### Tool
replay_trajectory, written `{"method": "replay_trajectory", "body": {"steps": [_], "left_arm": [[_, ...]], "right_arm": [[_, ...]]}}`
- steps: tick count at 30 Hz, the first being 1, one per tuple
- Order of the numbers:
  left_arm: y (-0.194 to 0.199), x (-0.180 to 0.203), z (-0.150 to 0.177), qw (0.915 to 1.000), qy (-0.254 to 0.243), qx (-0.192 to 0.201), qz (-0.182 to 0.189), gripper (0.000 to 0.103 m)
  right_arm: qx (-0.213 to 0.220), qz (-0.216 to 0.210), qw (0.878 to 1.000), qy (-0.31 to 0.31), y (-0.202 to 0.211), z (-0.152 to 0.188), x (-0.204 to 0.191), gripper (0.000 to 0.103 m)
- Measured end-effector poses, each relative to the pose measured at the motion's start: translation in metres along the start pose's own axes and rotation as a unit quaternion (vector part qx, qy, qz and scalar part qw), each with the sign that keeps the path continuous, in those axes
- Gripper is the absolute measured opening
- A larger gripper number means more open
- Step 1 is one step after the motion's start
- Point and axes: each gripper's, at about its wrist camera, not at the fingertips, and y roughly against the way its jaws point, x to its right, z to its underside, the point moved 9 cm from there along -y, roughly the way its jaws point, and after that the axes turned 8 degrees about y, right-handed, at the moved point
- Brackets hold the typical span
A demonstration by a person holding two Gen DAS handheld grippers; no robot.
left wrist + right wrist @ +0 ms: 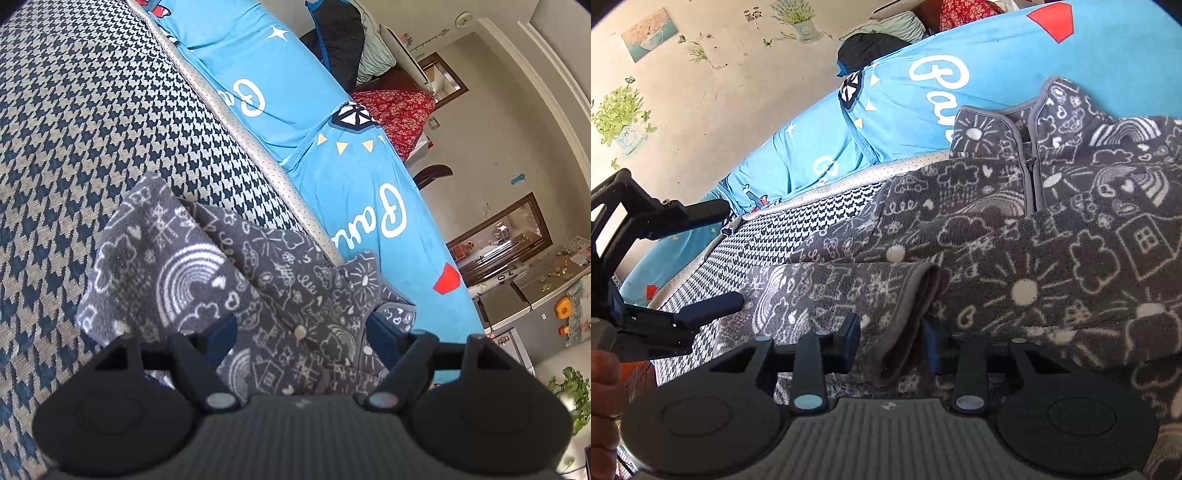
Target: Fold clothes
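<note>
Right gripper (892,334) straddles jacket (1052,229) cuff edge, seemingly ungripped

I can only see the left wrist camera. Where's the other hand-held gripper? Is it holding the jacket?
Observer: The right hand-held gripper is at the jacket's sleeve cuff, one finger on either side, jaws open.
Operator: Is the jacket zipped up?
Observer: The zipper looks closed below the collar.
Operator: What does my gripper look like from there?
Observer: The left hand-held gripper is open, and a hand holds its handle.
</note>
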Motion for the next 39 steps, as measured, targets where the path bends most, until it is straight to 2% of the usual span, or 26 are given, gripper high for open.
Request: {"method": "replay_trajectory", "body": {"steps": [3,6,9,13,19,23,26,33,36,39], "left_arm": [[0.0,0.0,0.0,1.0,-0.001,0.001,-0.003,0.079],[0.0,-0.001,0.0,1.0,-0.002,0.002,-0.006,0.079],[0.001,-0.001,-0.003,0.9999,-0.003,0.009,-0.01,0.079],[0.003,-0.001,-0.007,0.9997,-0.006,0.018,-0.015,0.082],[0.003,0.0,-0.008,0.9994,-0.012,0.024,-0.022,0.082],[-0.002,0.003,-0.003,0.9996,-0.014,0.017,-0.021,0.082],[-0.005,0.007,0.004,0.9997,-0.016,0.01,-0.018,0.086],[-0.015,0.013,0.02,0.9993,-0.024,-0.004,-0.028,0.09],[-0.02,0.013,0.027,0.999,-0.028,-0.009,-0.035,0.091],[-0.025,0.012,0.034,0.9983,-0.029,-0.018,-0.047,0.092]], "right_arm": [[0.001,-0.004,1.0,-0.006,-0.001,0.0,0.001,0.014],[0.007,-0.002,1.0,-0.008,0.001,-0.003,0.001,0.008],[0.023,0.003,1.0,-0.002,0.008,-0.011,-0.002,0.006],[0.067,0.018,0.997,0.016,0.027,-0.035,-0.006,0.006],[0.143,0.115,0.982,0.043,0.078,-0.082,0.019,0.006],[0.168,0.192,0.966,0.044,0.117,-0.096,0.047,0.006],[0.163,0.237,0.957,0.037,0.134,-0.093,0.067,0.006],[0.132,0.311,0.941,0.018,0.152,-0.074,0.105,0.006],[0.126,0.319,0.939,0.014,0.156,-0.07,0.114,0.006],[0.094,0.313,0.945,-0.009,0.149,-0.059,0.125,0.008]]}}
